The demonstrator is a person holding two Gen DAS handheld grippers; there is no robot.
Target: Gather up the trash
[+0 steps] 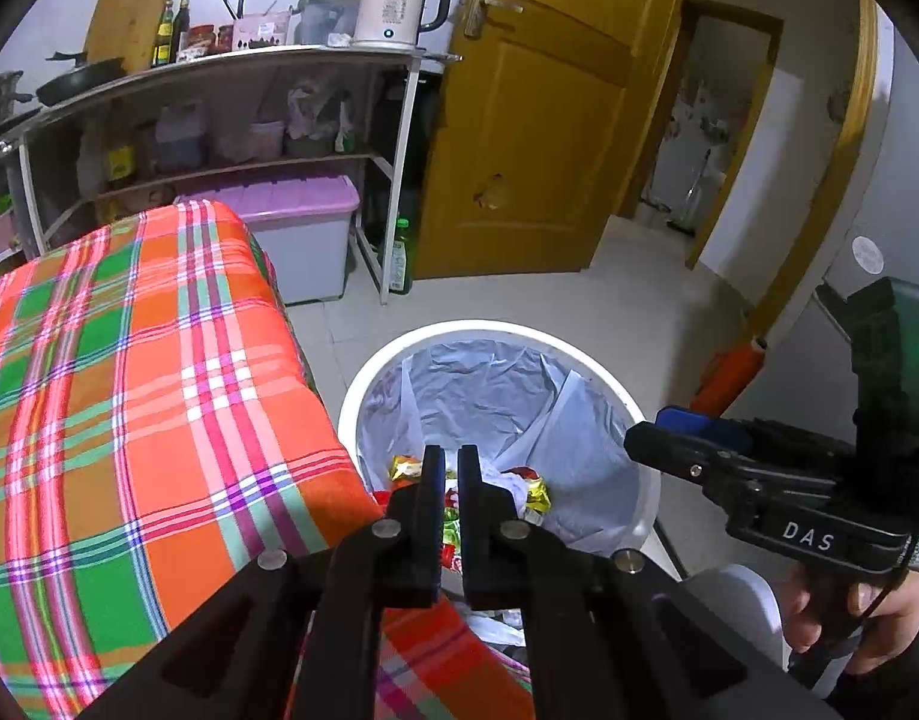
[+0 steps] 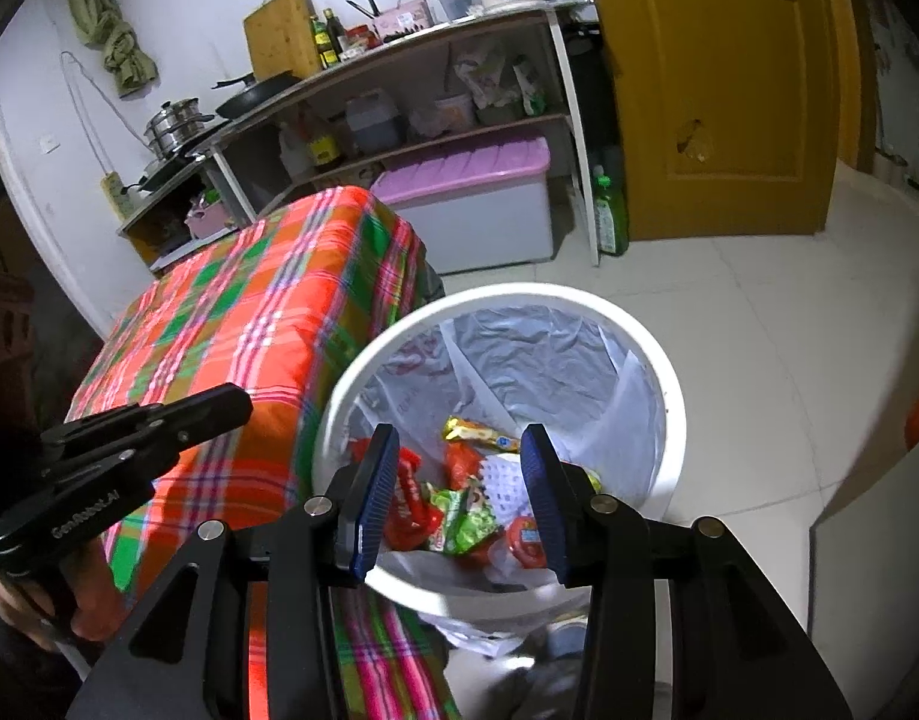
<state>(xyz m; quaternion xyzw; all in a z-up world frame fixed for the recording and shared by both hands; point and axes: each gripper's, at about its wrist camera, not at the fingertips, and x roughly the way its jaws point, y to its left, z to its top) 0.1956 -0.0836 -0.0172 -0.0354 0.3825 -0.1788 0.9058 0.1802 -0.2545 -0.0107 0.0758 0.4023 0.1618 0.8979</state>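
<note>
A white bin (image 1: 459, 329) (image 2: 519, 295) with a clear liner stands on the floor beside the plaid-covered table (image 1: 129, 390) (image 2: 249, 312). Several coloured snack wrappers (image 1: 534, 489) (image 2: 459, 510) lie in its bottom. My left gripper (image 1: 450, 468) hangs over the bin's near rim, shut with nothing between its fingers; the right wrist view shows it over the table corner (image 2: 234, 402). My right gripper (image 2: 459, 462) hovers above the bin with jaws open and empty, wrappers visible below the gap. In the left wrist view it reaches in from the right (image 1: 651, 441).
A shelf unit (image 1: 219, 66) with a kettle (image 1: 399, 6), pans and bottles stands behind the table. Under it sit a purple-lidded box (image 1: 303, 210) and a green bottle (image 1: 401, 258). A yellow door (image 1: 537, 120) is beyond; pale floor tiles (image 2: 759, 330) surround the bin.
</note>
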